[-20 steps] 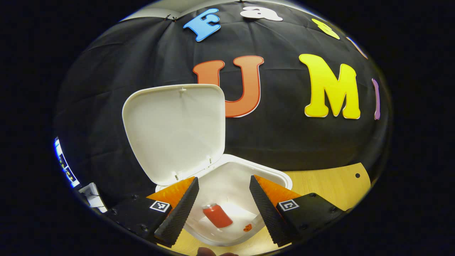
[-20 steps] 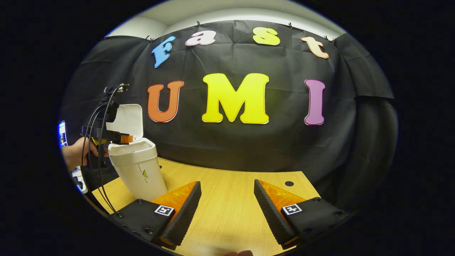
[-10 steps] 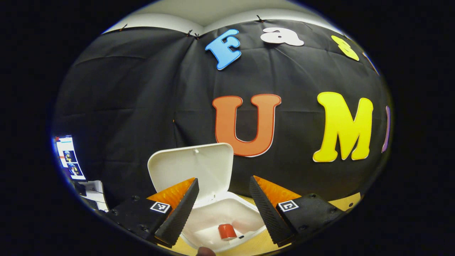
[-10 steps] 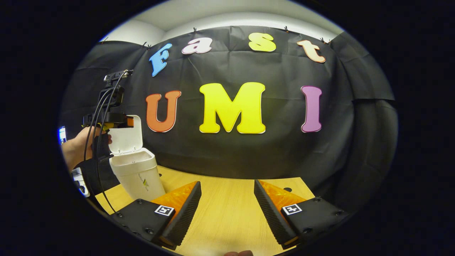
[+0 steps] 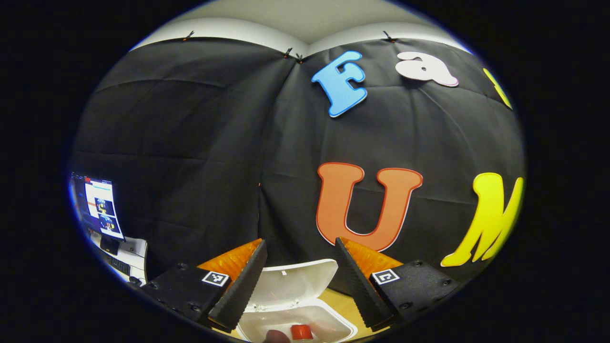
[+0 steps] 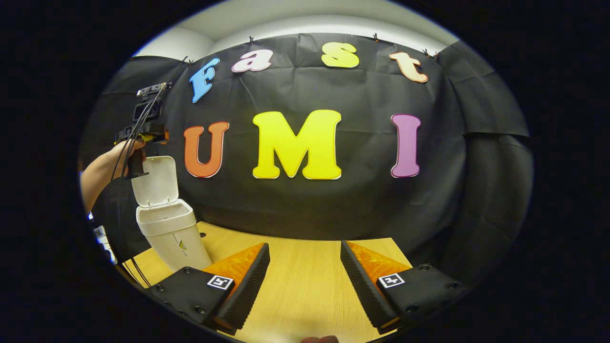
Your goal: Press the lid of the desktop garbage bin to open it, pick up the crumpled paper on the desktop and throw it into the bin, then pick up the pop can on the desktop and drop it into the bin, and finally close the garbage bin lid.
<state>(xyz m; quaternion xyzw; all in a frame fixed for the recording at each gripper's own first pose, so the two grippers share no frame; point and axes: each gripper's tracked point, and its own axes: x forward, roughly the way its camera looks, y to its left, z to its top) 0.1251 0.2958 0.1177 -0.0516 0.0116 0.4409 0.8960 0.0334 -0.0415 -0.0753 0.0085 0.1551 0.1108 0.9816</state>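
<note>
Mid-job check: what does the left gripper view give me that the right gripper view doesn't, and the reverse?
Left gripper view: the bin seen from above, with the red can inside it. Right gripper view: the bin's outer wall, the desktop, and a hand holding the left gripper above the lid. Both: the lid standing open.

Bin (image 6: 171, 238) looked like smooth white plastic, slight sheen; lid (image 5: 293, 283) the same, inner face plain and glossy-ish. Pop can (image 5: 301, 332) at 6 o'clock in left gripper view read as shiny red metal. Table (image 6: 305, 281) was light wood-grain, matt, probably laminate. Right gripper (image 6: 305, 278) fingers (image 6: 248, 281) had ribbed, rough-textured matt faces; bodies matt hard plastic. Left gripper (image 5: 300, 278) same build. Backdrop (image 6: 333, 205) at 12 o'clock was matt creased cloth.
</note>
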